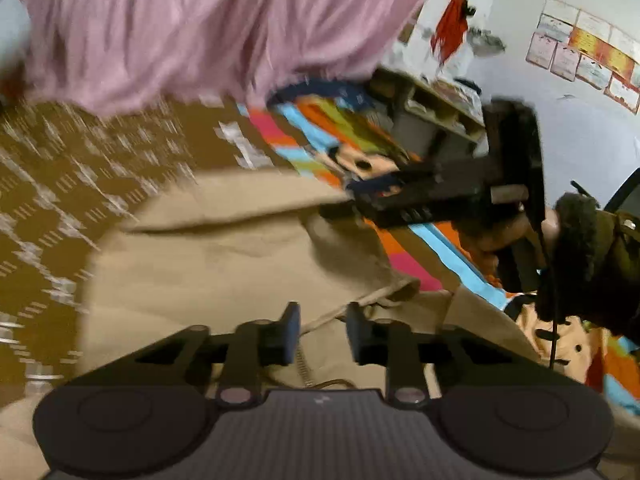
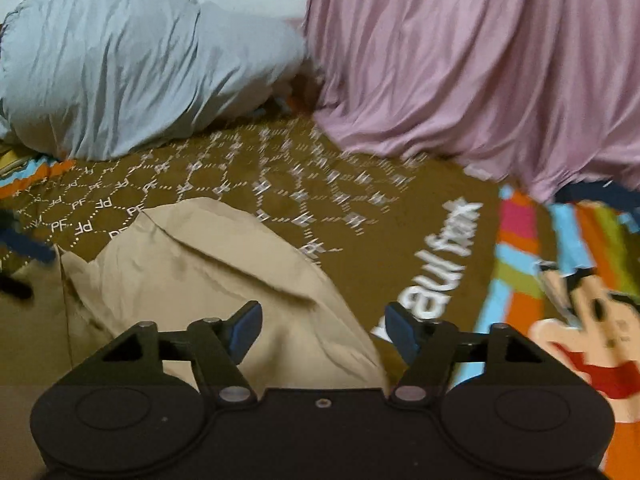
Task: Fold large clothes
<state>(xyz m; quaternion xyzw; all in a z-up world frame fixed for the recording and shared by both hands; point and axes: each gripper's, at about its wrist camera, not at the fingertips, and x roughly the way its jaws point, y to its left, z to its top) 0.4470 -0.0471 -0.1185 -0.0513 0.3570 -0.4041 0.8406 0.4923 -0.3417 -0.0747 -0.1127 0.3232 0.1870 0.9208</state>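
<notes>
A beige garment point(image 1: 224, 264) lies spread on a brown patterned blanket point(image 1: 80, 168). My left gripper point(image 1: 322, 334) hovers over its zipper edge, jaws a little apart with a fabric fold and cord between them, not clamped. In the right wrist view the same beige garment point(image 2: 216, 276) lies folded under my right gripper point(image 2: 322, 330), whose jaws are wide open and empty. The right gripper also shows in the left wrist view point(image 1: 460, 192), held by a hand in a dark cuffed sleeve, above the garment's far edge.
A pink cloth point(image 2: 480, 72) and a pale blue-grey bundle point(image 2: 120, 72) lie at the far side of the blanket point(image 2: 360, 208). A bright cartoon-print sheet point(image 2: 580, 300) covers the bed to the right. Shelves point(image 1: 440, 104) and a wall with posters stand behind.
</notes>
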